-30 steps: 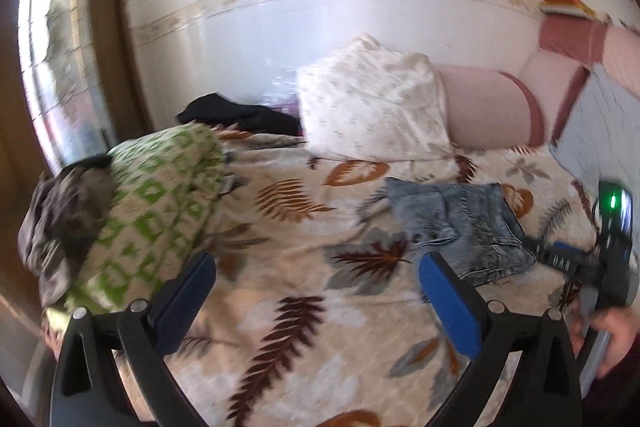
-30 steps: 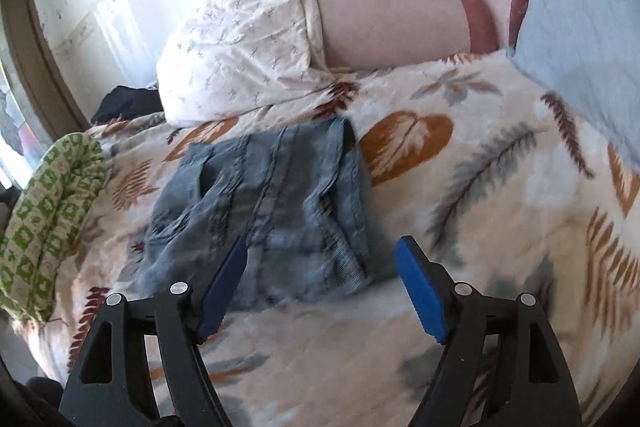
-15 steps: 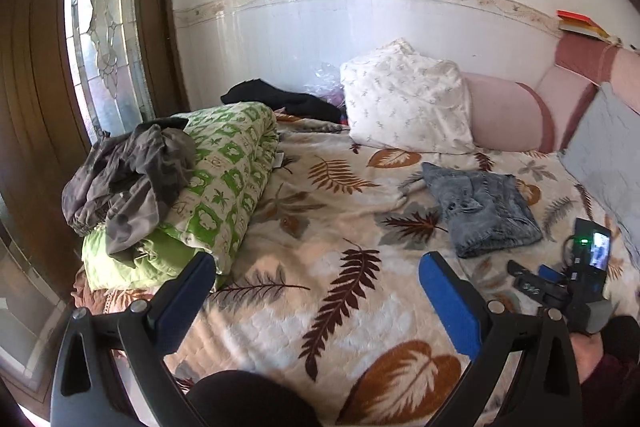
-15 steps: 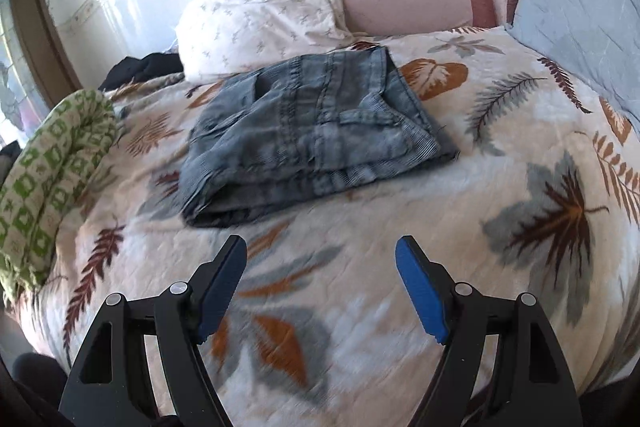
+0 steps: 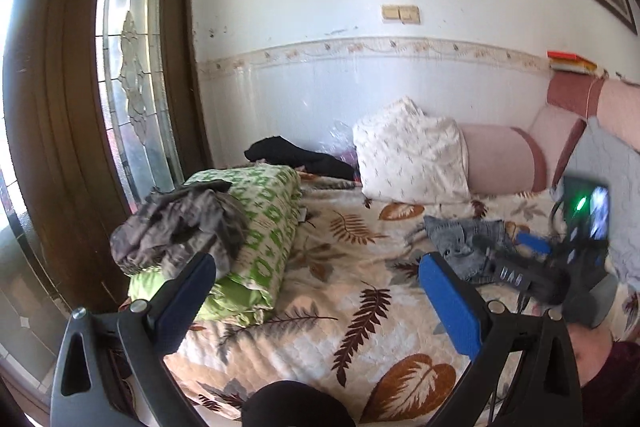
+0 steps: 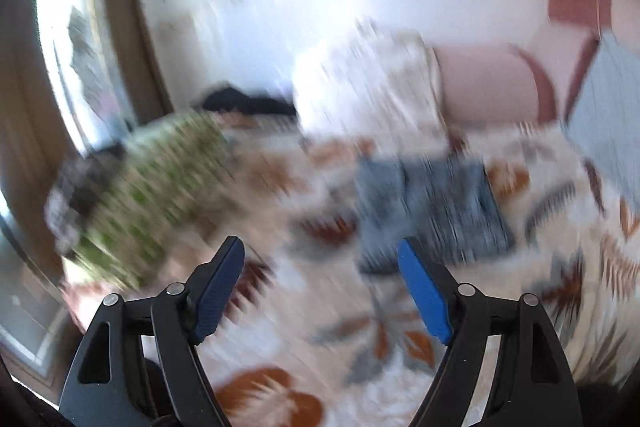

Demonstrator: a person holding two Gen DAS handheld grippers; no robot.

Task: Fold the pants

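The right wrist view is smeared with blur, so the bed's leaf-print cover (image 6: 280, 307) and the green quilt (image 6: 160, 187) show only as streaks. In the left wrist view the right gripper (image 5: 516, 247) hides part of the folded jeans (image 5: 460, 239). The jeans (image 6: 436, 203) lie flat on the cover, well beyond both sets of jaws. The left gripper (image 5: 316, 279) is spread wide and empty. The right gripper (image 6: 320, 267) has just been opening its jaws, with nothing between them.

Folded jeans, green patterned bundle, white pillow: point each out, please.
folded jeans (image 5: 460, 233), left wrist view, on the visible grey denim top.
green patterned bundle (image 5: 272, 227), left wrist view, on its patterned side.
white pillow (image 5: 412, 155), left wrist view, on its front face.
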